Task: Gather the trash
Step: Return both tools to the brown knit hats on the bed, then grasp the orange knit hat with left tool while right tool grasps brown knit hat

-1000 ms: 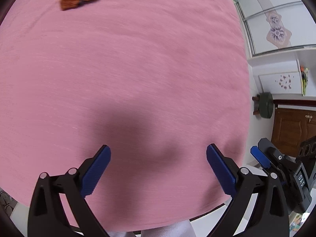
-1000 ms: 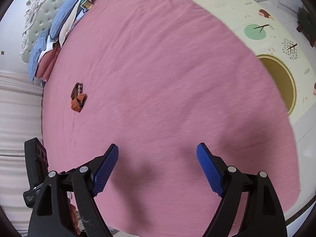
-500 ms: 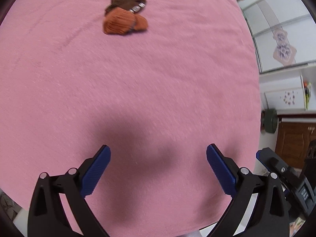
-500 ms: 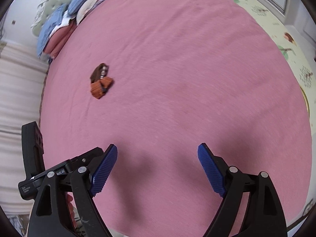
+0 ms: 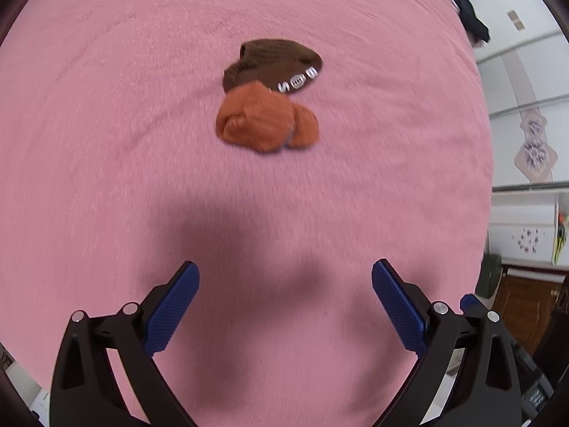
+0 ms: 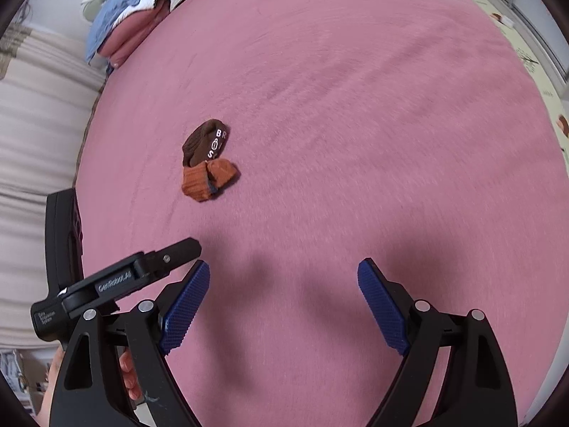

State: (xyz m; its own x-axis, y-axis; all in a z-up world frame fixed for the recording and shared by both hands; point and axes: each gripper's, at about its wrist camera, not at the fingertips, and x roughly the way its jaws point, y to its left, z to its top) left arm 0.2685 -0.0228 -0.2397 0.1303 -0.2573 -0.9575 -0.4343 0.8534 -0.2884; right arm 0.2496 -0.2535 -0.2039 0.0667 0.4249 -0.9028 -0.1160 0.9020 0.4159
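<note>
A crumpled brown and orange sock [image 5: 270, 99] with white lettering lies on the pink bedspread [image 5: 106, 142]. In the left wrist view it sits ahead of my left gripper [image 5: 284, 284], which is open and empty, well short of the sock. In the right wrist view the same sock [image 6: 208, 165] lies ahead and to the left of my right gripper [image 6: 284, 277], also open with nothing between its blue pads. The left gripper's black body shows at the right view's lower left, with a hand under it.
Folded blue, white and pink bedding [image 6: 135, 17] is piled at the bed's head. A patterned play mat [image 6: 533, 53] lies beyond the bed's far right edge. White cabinets [image 5: 526, 142] and a wooden door [image 5: 522, 313] stand past the bed's right side.
Both grippers have travelled across the bed toward the sock, which has grown larger and nearer the middle of both views. Both stay open.
</note>
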